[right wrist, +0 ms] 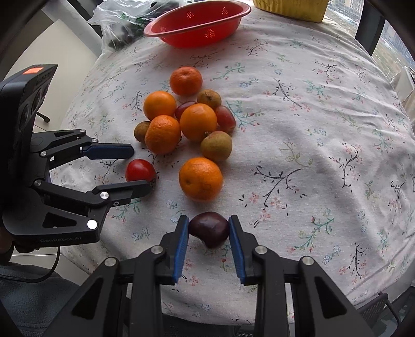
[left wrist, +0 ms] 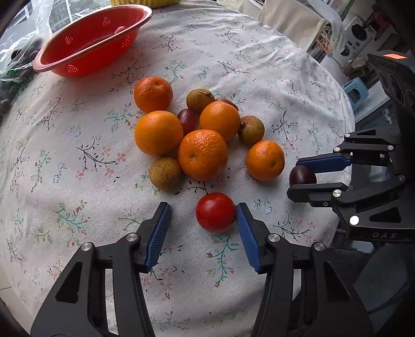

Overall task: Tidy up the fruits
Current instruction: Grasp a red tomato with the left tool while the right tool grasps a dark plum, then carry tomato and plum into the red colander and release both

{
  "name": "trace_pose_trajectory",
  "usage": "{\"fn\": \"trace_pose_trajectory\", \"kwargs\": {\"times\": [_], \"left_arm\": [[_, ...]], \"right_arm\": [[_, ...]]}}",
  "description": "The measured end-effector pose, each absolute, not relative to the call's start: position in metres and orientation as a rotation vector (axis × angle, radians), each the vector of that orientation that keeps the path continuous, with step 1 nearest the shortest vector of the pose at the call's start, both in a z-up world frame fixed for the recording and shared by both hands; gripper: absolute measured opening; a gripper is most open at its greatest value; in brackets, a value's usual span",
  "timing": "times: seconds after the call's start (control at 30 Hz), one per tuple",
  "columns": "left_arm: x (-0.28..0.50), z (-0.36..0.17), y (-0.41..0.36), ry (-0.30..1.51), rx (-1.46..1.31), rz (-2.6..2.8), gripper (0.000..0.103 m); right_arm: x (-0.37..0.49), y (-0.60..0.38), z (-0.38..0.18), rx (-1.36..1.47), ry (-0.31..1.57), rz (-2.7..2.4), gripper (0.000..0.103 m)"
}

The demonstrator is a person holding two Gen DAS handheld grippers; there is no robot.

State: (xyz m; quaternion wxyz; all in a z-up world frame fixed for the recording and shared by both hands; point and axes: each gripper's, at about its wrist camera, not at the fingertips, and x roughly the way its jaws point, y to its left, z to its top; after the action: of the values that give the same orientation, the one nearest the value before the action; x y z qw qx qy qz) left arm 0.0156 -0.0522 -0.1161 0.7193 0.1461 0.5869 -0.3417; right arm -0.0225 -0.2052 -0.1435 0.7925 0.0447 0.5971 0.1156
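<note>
The counter, round and draped in a flowered cloth, carries everything. At its far edge sits a red colander, tilted slightly toward the camera in the left wrist view; a clear plastic bag of dark fruit lies just beside it at the counter's rim.

Near the counter's middle lies a cluster of fruit: five oranges, touching or nearly touching one another, with small brownish round fruits and reddish grapes tucked between and around them. One orange sits slightly apart on the near side of the pile.

The left hand-held gripper is held low at the near edge of the counter, its jaws well apart; its right finger touches a red tomato, while the left finger stands clear of it.

The right hand-held gripper has both blue pads pressed against a dark purple plum, which sits close to the counter's near edge; whether it is lifted off the cloth cannot be told.
</note>
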Motion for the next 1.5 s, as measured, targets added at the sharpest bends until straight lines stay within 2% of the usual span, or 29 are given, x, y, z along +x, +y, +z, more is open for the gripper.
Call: {"fn": "trace_pose_trajectory", "kwargs": {"times": [0.13, 0.2, 0.6, 1.0, 1.5], "left_arm": [[0.015, -0.115, -0.049, 1.303, 0.307, -0.777, 0.039], [0.014, -0.115, -0.047, 1.313, 0.295, -0.787, 0.029], [0.021, -0.112, -0.025, 1.347, 0.154, -0.769, 0.029], [0.042, -0.077, 0.012, 1.305, 0.024, -0.683, 0.029], [0.180, -0.014, 0.019, 1.119, -0.025, -0.553, 0.029]], "right_arm": [[-0.020, -0.203, -0.143, 0.093, 1.281, 0.251, 0.034], [-0.019, -0.203, -0.143, 0.092, 1.280, 0.251, 0.034], [-0.016, -0.203, -0.139, 0.112, 1.276, 0.257, 0.034], [0.004, -0.216, -0.121, 0.141, 1.257, 0.266, 0.034], [0.152, -0.247, -0.038, 0.204, 1.063, 0.286, 0.034]]}}
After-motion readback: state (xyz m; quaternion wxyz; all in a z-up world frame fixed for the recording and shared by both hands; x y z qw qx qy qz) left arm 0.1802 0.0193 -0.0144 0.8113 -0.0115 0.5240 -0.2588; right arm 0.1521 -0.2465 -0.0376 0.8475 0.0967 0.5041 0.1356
